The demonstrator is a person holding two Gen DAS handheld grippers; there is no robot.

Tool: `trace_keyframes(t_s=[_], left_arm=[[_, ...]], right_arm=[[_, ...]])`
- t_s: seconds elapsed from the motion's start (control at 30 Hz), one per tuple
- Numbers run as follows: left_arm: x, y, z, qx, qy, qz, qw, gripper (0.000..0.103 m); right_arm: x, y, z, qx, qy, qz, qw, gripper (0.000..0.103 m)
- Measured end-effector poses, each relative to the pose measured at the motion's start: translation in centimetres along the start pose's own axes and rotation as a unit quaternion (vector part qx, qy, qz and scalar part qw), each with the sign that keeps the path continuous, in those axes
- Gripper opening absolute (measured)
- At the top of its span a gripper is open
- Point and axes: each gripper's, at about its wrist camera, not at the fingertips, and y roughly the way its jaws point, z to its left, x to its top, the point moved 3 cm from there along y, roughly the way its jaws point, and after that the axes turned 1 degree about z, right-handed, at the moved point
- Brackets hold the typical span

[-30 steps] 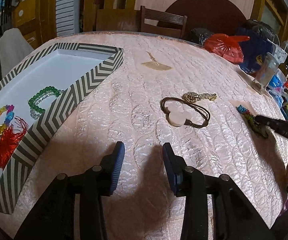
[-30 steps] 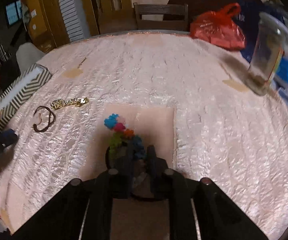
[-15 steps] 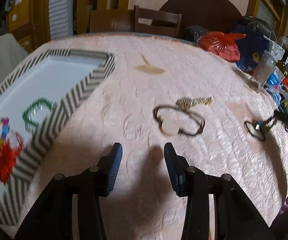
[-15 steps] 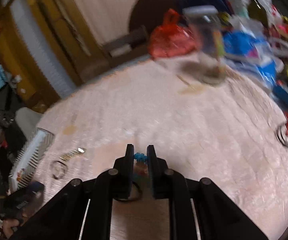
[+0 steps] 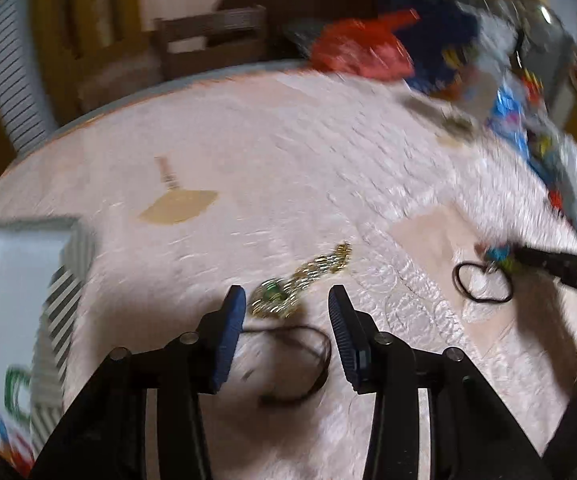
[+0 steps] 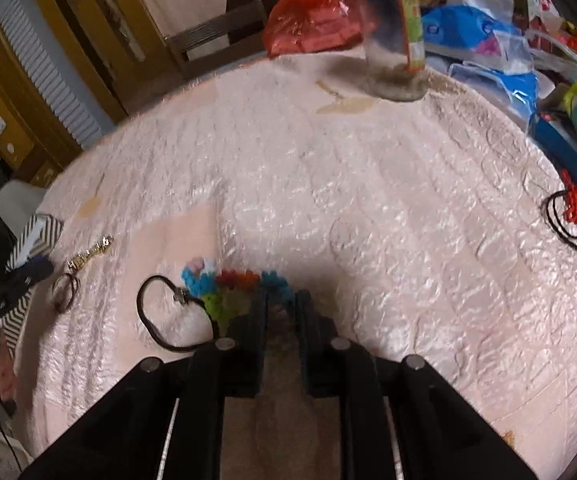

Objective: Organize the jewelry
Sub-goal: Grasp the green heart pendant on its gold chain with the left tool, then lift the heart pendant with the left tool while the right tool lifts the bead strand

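My left gripper is open, its fingers either side of a gold chain bracelet and a brown cord necklace on the pink tablecloth. The striped tray with a green bead bracelet sits at the left. My right gripper is shut on a colourful bead bracelet with a black cord loop, held low over the cloth. It also shows in the left wrist view. The gold chain and brown cord lie far left there.
A red knot ornament on black cord lies at the right table edge. A glass jar, a red bag and blue packets crowd the far right. A chair stands behind the table.
My left gripper moved forward and right, now straddling the gold chain and brown cord. My right gripper keeps hold of the bead bracelet; its view has swung, and the black cord loop now shows beside it.
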Motion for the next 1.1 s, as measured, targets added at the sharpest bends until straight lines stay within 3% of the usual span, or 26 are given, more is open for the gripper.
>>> trace_keyframes(t_s=[0.1, 0.17, 0.27, 0.43, 0.73, 1.1], left_arm=[[0.4, 2.2, -0.3, 0.028, 0.027, 0.026, 0.9989, 0.054], [0.6, 2.7, 0.2, 0.018, 0.019, 0.023, 0.9994, 0.053], [0.7, 2.8, 0.4, 0.007, 0.007, 0.022, 0.9997, 0.039], [0.4, 2.4, 0.3, 0.008, -0.001, 0.018, 0.9998, 0.038], [0.4, -3.1, -0.1, -0.005, -0.047, -0.03, 0.9984, 0.038], [-1.5, -7.9, 0.1, -0.016, -0.118, -0.039, 0.9922, 0.038]], right_arm=[[-0.1, 0.0, 0.1, -0.001, -0.006, 0.004, 1.0, 0.015], [-0.2, -0.1, 0.2, -0.004, -0.01, 0.006, 1.0, 0.013], [-0.1, -0.2, 0.3, -0.005, -0.008, 0.006, 1.0, 0.011], [0.7, -1.3, -0.1, 0.0, 0.011, -0.023, 1.0, 0.011], [2.5, -3.6, 0.9, 0.012, 0.018, -0.08, 0.997, 0.011], [2.7, -7.1, 5.6, 0.013, -0.039, -0.111, 0.993, 0.011]])
